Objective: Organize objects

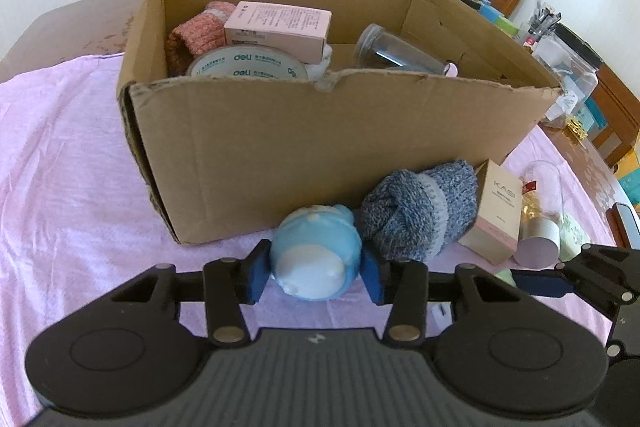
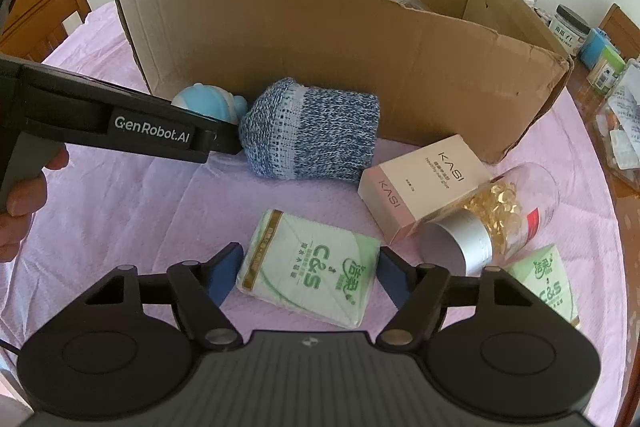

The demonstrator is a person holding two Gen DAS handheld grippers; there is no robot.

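Observation:
My left gripper [image 1: 314, 277] is shut on a round blue and white toy [image 1: 316, 251] that rests on the pink cloth just in front of the cardboard box [image 1: 320, 147]. In the right wrist view one of its black fingers [image 2: 152, 127] reaches in from the left to that toy [image 2: 212, 101]. My right gripper [image 2: 310, 269] is shut on a green and white tissue pack [image 2: 312, 263] lying flat on the cloth, with a blue pad against each side. The box [image 2: 340, 59] stands open-topped behind both.
Beside the toy lie a blue knitted roll [image 2: 312, 131], a KASI carton [image 2: 420, 183], a toppled jar of golden capsules [image 2: 496, 215] and a second tissue pack [image 2: 552, 287]. The box holds a tape roll [image 1: 248, 65], a pink carton [image 1: 280, 27], pink knitwear and a glass jar [image 1: 392, 51]. Clutter crowds the table's right edge.

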